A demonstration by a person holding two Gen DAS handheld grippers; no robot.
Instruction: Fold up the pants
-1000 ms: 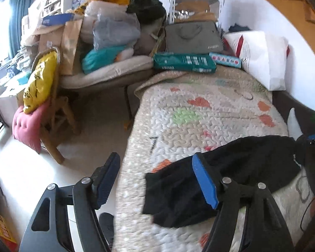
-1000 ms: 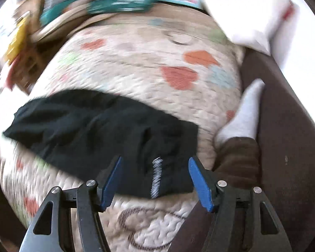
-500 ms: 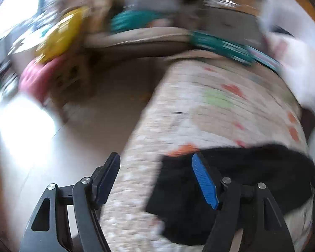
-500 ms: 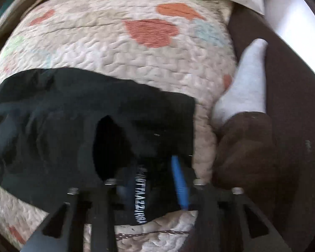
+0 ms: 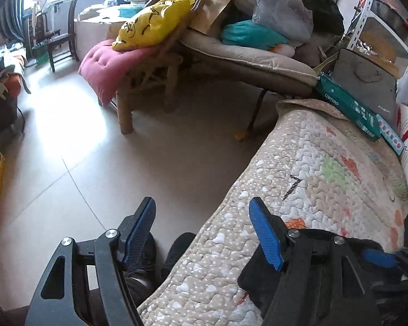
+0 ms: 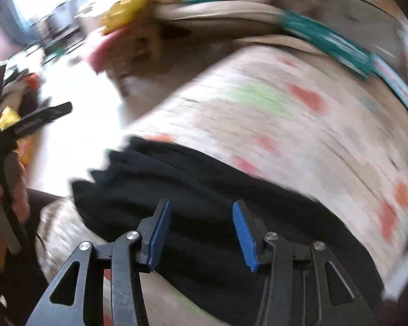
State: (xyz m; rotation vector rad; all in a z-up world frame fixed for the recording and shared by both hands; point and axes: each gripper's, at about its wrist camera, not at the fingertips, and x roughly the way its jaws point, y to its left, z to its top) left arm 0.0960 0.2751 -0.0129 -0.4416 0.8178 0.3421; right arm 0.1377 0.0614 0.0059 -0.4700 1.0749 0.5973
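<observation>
My left gripper (image 5: 201, 231) is spread wide and holds nothing, poised over the edge of the bed's quilt (image 5: 321, 187) with the floor (image 5: 117, 163) beyond it. My right gripper (image 6: 201, 231) is likewise spread apart and empty, directly above the black pants (image 6: 204, 179). The pants lie across the quilt near its close edge. The right wrist view is motion-blurred; whether the fingertips touch the fabric, I cannot tell.

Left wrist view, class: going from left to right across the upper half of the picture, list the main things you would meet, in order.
Dark wooden chair → pink cushion → yellow pillow → teal bundle → grey bag.
</observation>
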